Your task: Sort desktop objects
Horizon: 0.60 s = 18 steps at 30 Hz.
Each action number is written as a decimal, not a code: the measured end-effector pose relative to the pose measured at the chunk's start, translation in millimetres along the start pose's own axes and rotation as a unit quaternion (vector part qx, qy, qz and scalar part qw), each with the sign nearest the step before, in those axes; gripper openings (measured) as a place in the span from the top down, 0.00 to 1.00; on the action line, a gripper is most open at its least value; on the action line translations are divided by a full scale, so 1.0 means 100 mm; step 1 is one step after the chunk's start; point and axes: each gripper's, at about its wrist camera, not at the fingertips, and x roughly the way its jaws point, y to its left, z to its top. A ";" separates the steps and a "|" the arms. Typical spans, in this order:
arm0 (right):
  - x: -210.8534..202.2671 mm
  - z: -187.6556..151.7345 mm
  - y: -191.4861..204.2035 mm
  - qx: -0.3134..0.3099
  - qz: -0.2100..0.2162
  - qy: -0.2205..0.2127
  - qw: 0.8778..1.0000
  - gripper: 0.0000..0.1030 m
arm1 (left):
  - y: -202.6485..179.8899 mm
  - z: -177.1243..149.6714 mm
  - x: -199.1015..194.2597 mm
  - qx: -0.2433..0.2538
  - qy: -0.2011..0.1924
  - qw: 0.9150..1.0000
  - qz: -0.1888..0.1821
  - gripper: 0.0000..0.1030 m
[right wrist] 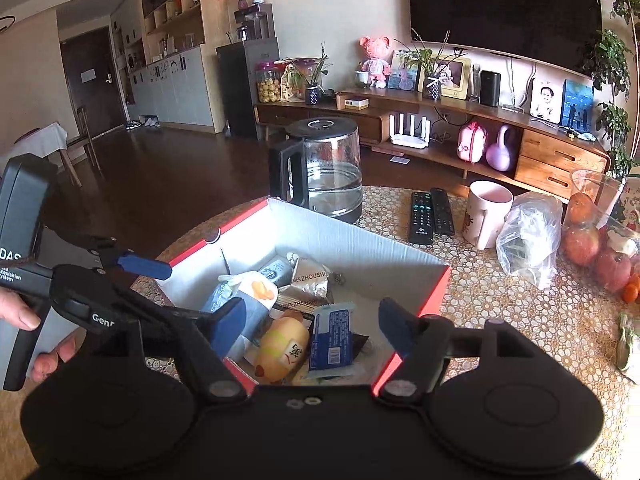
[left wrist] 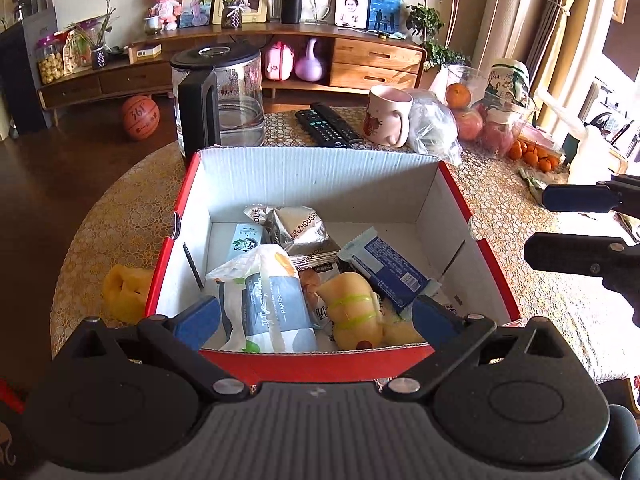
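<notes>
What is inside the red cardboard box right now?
The red box holds a tissue pack, silver foil packets, a blue wrapped bar and a yellow squishy toy. Whatever lies beneath them is covered.

"PAPER" on tissue pack [left wrist: 269,307]; "361" on basketball [left wrist: 140,117].

Warm daylight enters from the window [left wrist: 618,40] at the upper right of the left wrist view, glaring there; both pictures are sharp, with fisheye bending and dark corners.
</notes>
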 end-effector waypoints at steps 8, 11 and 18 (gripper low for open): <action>-0.29 -0.25 -0.24 0.012 -0.022 -0.006 1.000 0.29 | -0.26 -0.05 -0.20 0.011 -0.016 1.000 0.003 0.00; -0.41 -0.33 -0.34 0.022 -0.029 -0.010 0.999 0.29 | -0.38 -0.06 -0.28 0.014 -0.026 1.000 0.006 0.00; -0.68 -0.54 -0.48 0.025 -0.046 -0.022 0.998 0.29 | -0.66 -0.14 -0.48 0.032 -0.055 0.998 0.022 0.00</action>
